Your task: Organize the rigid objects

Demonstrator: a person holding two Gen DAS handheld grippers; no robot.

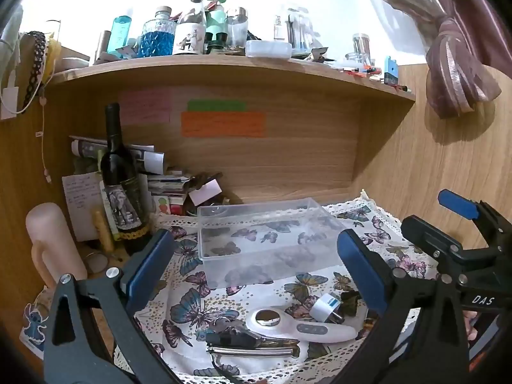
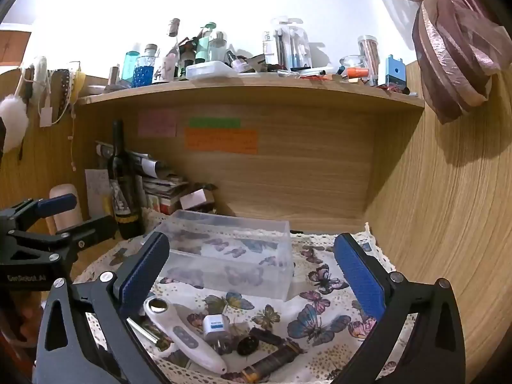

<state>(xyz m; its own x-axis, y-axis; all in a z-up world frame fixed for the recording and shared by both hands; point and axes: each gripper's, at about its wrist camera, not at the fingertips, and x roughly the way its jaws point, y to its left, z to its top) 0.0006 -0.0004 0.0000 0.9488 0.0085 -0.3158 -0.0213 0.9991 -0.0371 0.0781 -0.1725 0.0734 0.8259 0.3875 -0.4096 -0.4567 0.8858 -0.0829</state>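
A clear plastic box [image 1: 262, 233] [image 2: 230, 256] stands empty on the butterfly cloth [image 1: 192, 307] [image 2: 320, 316]. In front of it lie a white handheld device [image 1: 297, 323] [image 2: 182, 332], a white plug adapter [image 1: 324, 307] [image 2: 214, 326], a metal tool [image 1: 252, 345], and dark cylindrical items [image 2: 272, 355]. My left gripper [image 1: 256, 262] is open above the cloth, empty. My right gripper [image 2: 252, 268] is open, empty, just before the box. The left gripper shows at the left of the right wrist view [image 2: 57, 220], and the right gripper at the right of the left wrist view [image 1: 457, 217].
A dark wine bottle [image 1: 120, 179] [image 2: 123, 185], a pink bottle [image 1: 52, 243] and stacked papers [image 1: 166, 185] stand at the left back. A wooden shelf [image 1: 224, 67] [image 2: 249, 91] overhead carries several bottles. A wooden wall [image 2: 448, 224] closes the right side.
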